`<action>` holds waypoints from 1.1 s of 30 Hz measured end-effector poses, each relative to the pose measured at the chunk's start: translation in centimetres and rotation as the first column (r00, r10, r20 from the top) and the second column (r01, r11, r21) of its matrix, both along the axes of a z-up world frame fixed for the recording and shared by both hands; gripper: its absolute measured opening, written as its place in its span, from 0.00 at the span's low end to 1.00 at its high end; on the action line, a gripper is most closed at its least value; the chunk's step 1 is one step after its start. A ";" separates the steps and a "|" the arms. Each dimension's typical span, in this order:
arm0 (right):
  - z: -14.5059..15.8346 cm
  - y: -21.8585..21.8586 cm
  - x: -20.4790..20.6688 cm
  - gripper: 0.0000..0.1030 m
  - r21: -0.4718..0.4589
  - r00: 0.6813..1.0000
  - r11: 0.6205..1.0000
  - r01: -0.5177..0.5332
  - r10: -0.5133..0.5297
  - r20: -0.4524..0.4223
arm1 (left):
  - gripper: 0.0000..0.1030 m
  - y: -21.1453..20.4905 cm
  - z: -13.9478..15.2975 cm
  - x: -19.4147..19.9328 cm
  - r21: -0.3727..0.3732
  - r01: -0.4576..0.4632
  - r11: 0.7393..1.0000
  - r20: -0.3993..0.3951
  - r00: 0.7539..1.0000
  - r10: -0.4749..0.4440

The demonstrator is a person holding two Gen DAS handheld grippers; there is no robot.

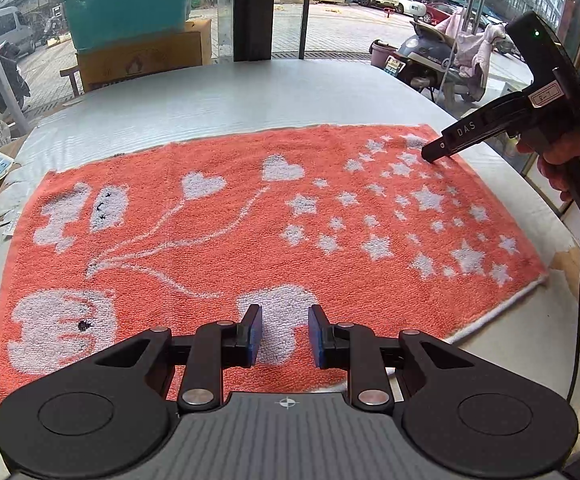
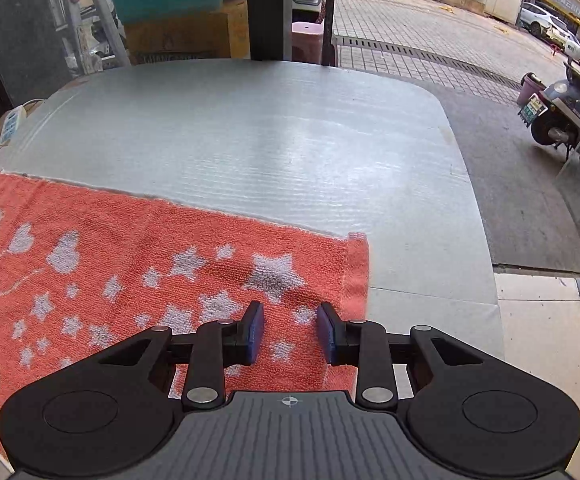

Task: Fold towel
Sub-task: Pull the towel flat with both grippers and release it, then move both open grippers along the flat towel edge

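Orange towel spread flat, seemingly one layer, across frame centre on grey tabletop, no fold showing; left gripper and right gripper above it, jaws parted, empty.

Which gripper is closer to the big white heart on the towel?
Hard to call from these views. The left gripper hovers open over the towel's near edge, straight below the heart. The right gripper is off to the heart's right, among the stars by the far corner.
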State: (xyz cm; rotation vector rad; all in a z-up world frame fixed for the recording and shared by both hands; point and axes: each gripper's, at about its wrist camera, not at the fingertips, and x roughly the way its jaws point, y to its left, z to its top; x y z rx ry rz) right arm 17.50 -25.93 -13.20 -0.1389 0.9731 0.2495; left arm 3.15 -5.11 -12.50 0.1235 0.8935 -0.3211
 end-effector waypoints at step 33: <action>2.6 -8.8 -0.7 0.30 0.368 0.994 0.927 0.068 -0.097 0.059 | 0.71 -17.9 2.3 -3.0 0.023 0.403 0.915 0.179 0.899 -0.400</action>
